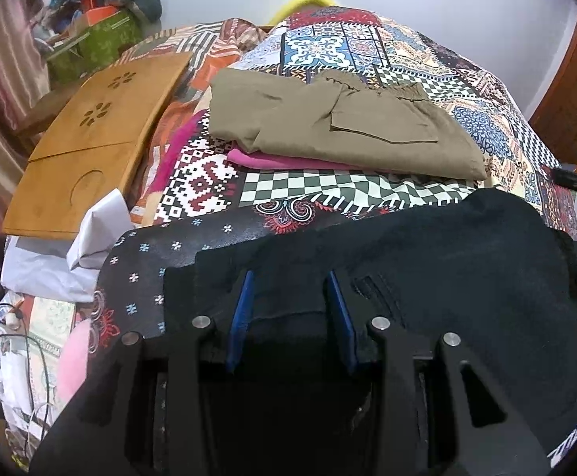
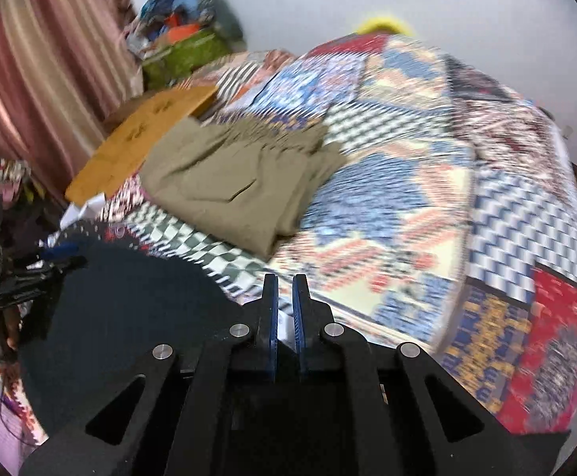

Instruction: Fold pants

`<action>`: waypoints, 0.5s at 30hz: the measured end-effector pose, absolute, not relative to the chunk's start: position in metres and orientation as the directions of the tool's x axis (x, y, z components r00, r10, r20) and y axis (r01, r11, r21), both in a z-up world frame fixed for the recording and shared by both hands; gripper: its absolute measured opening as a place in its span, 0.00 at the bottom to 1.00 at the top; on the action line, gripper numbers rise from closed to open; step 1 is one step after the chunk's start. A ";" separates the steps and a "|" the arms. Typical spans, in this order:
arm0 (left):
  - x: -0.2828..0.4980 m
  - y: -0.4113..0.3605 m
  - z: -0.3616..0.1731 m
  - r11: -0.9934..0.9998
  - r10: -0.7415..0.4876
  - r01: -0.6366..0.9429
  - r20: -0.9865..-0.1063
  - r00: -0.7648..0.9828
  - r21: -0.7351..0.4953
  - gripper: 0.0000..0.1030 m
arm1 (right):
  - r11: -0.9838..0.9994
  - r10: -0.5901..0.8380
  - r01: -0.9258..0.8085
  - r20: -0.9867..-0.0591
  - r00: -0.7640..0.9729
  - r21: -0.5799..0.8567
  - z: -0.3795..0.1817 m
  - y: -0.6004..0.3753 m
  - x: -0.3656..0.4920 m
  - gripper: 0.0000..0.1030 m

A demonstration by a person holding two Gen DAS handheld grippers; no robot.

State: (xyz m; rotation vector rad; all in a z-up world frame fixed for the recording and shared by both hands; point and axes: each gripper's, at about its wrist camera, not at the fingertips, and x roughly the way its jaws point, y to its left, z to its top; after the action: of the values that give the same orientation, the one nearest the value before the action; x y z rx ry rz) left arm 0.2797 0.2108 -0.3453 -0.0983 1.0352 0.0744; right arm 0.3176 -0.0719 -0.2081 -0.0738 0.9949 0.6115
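**A:** So where are the black pants (image 1: 427, 261) at? They're seen spread dark and flat across the near end of the patchwork-print bedspread (image 1: 368, 59), right under the left gripper (image 1: 290, 301). Its blue-padded fingers (image 1: 245, 301) are held apart, with a raised bit of the black fabric sitting between them. Whether that cloth is actually pinched can't be told from this angle, black on black.

**B:** Same read here. The left claw looks released more than clenched. The right gripper (image 2: 285, 309) is a different story: its two blue pads are drawn almost together with only a thin slit left, and nothing is seen caught in it. It's parked just past the right edge of the pants (image 2: 129, 297), over the bedspread (image 2: 407, 198). That view is smeared with motion blur though, so the fine detail is probably not to be trusted.

**A:** Fair. Further up the bed a folded pair of khaki-olive trousers (image 1: 340, 127) is laid on top of a folded magenta cloth (image 1: 272, 160).

**B:** And a tan wooden lap tray with flower cutouts (image 1: 94, 139) is propped beside the bed on the left, white crumpled fabric (image 1: 70, 254) below it, striped pink curtain (image 2: 38, 79) behind.
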 end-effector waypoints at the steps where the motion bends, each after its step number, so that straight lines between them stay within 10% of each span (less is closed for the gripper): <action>1: 0.279 0.209 -0.343 0.993 0.024 -0.108 -0.864 0.503 -0.036 0.39 | 0.841 0.437 -0.503 -0.797 0.416 0.198 -0.200 -0.084 0.313 0.06; 15: 0.233 0.116 -0.237 1.000 0.014 0.002 -0.762 0.648 0.020 0.59 | 0.922 0.304 -0.381 -0.743 0.596 0.071 -0.132 -0.196 0.215 0.27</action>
State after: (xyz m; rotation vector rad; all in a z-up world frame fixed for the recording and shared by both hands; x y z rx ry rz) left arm 0.2326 0.1157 -0.2368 0.0196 0.8661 0.0066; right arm 0.2152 -0.1963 -0.1319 -0.0986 0.8431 0.3984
